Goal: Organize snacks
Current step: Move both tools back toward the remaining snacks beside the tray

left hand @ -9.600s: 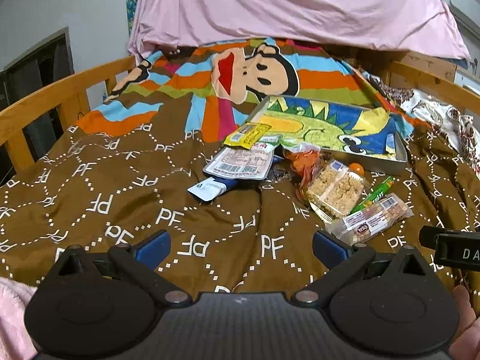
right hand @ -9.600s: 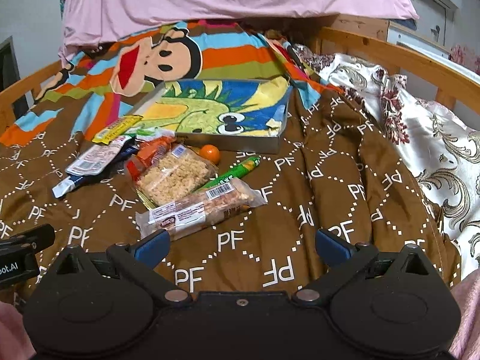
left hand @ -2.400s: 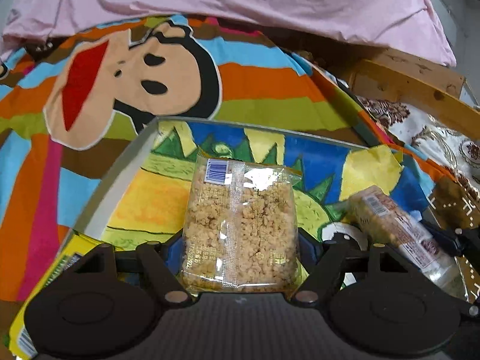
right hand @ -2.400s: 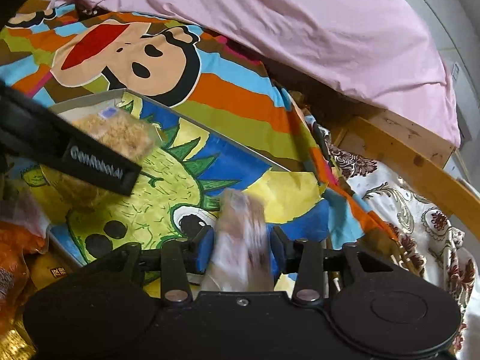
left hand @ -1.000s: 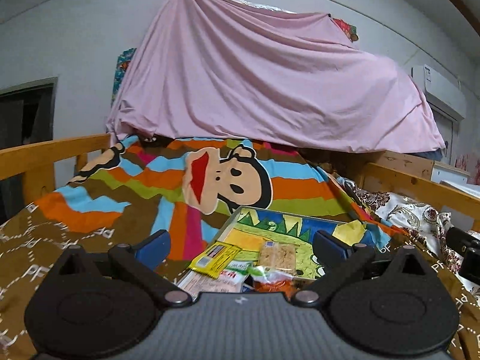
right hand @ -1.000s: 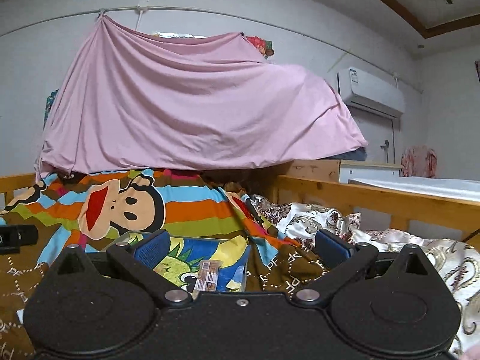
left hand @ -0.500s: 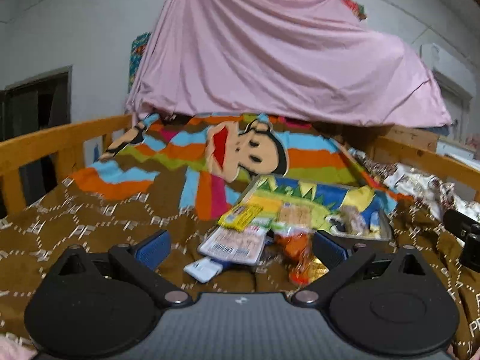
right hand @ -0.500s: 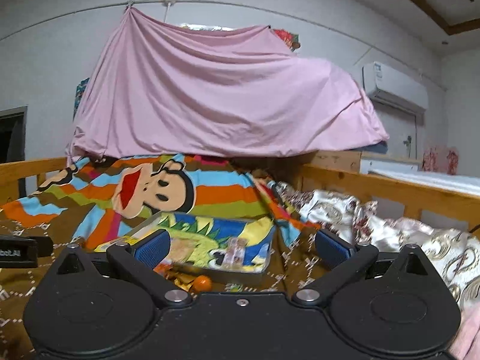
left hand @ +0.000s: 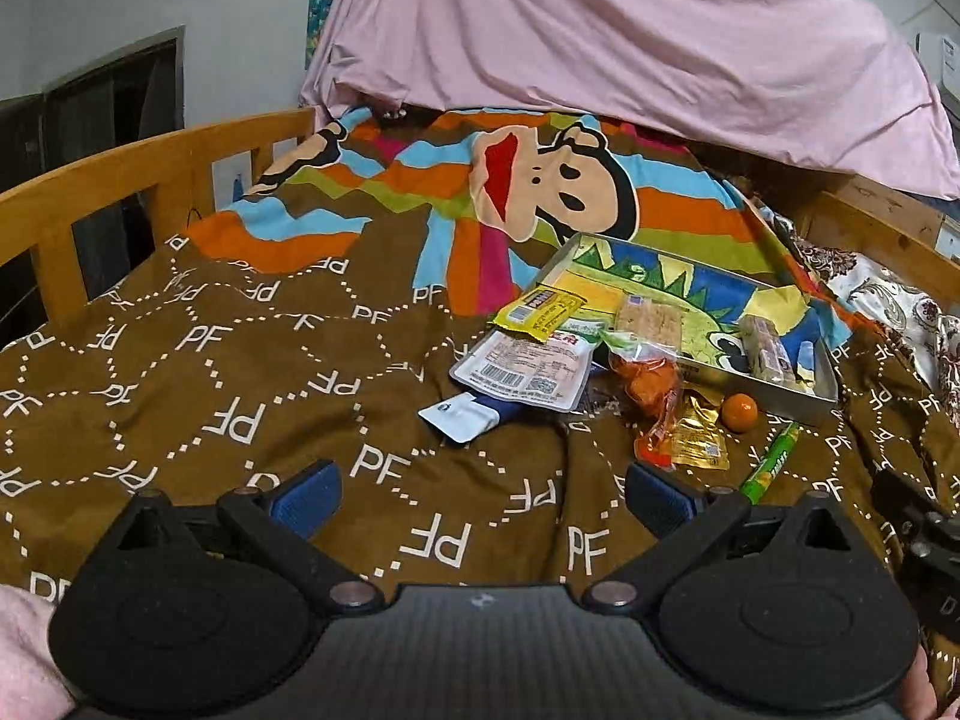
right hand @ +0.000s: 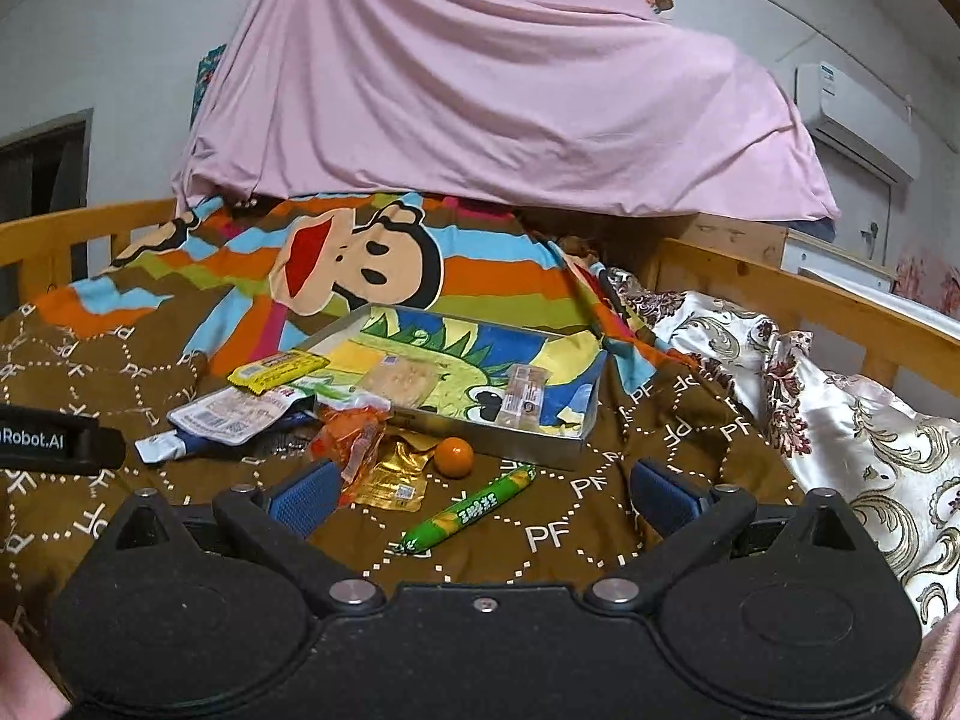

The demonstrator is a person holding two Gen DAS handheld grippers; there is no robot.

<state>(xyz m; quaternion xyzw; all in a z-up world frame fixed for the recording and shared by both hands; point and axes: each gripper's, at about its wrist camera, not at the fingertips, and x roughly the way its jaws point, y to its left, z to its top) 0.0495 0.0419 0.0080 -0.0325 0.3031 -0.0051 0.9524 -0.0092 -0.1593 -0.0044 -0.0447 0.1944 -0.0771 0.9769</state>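
Currently, the left wrist view shows the left tongs [left hand: 480, 495] spread and empty above the bed's brown blanket [left hand: 252, 372], with the white flat packet [left hand: 522, 369] and yellow packet [left hand: 539, 312] lying beside the dinosaur-print tray [left hand: 780, 399]; these look light, limp and slippery, so grip an edge seam. Only the right wrist view, its right tongs [right hand: 483, 495] likewise spread and empty, shows the whole green stick [right hand: 471, 507], apparently stiff enough for a mid-length grip, and the small orange ball [right hand: 453, 456], likely to roll.

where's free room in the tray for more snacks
The tray is bare along its far side, behind the rice cake and the bar, and in the strip between them. Its near left corner is crowded, with the yellow pack overlapping the rim.
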